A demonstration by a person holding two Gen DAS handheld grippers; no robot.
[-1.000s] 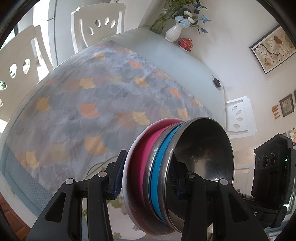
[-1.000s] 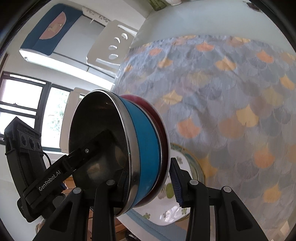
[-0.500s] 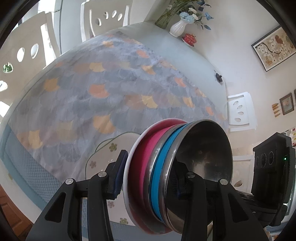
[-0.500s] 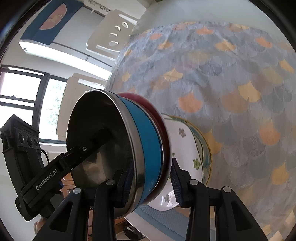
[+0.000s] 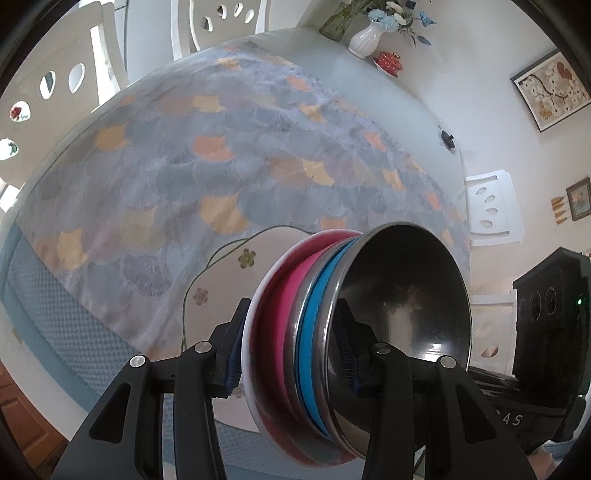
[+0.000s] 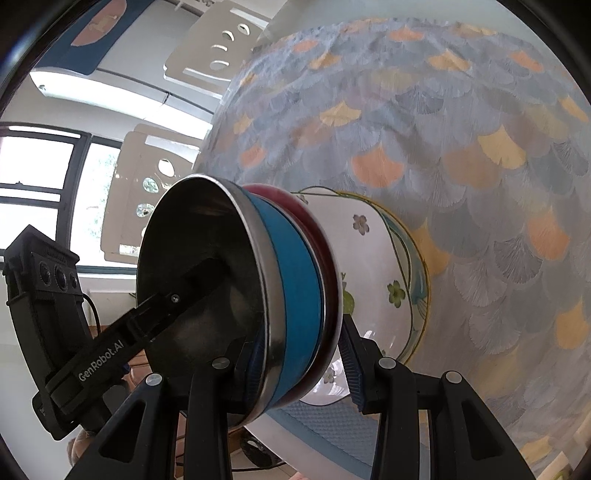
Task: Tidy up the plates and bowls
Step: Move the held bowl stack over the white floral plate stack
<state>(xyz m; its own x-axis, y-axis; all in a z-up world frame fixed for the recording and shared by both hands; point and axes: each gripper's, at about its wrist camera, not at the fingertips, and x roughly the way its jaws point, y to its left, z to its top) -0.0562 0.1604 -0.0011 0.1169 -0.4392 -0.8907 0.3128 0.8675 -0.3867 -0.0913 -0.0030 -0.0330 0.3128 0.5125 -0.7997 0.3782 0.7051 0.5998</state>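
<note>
Gripping nested bowls (image 5: 354,332) (both sides) above flowered plate (image 6: 373,251).

Bowl stack (image 5: 332,321): nested bowls, held on edge above the desk (image 5: 369,88), clamped from opposite sides by the left gripper (image 5: 291,350) and right gripper (image 6: 303,354).
Plate (image 6: 373,266): on the cloth, just behind the stack, near the desk's front edge.
Cloth (image 5: 192,173): spread across the desk.
Vase (image 5: 365,37): at the desk's far end, a small pot (image 5: 388,61) beside it.
Chairs (image 5: 221,22): around the desk's far sides.
</note>
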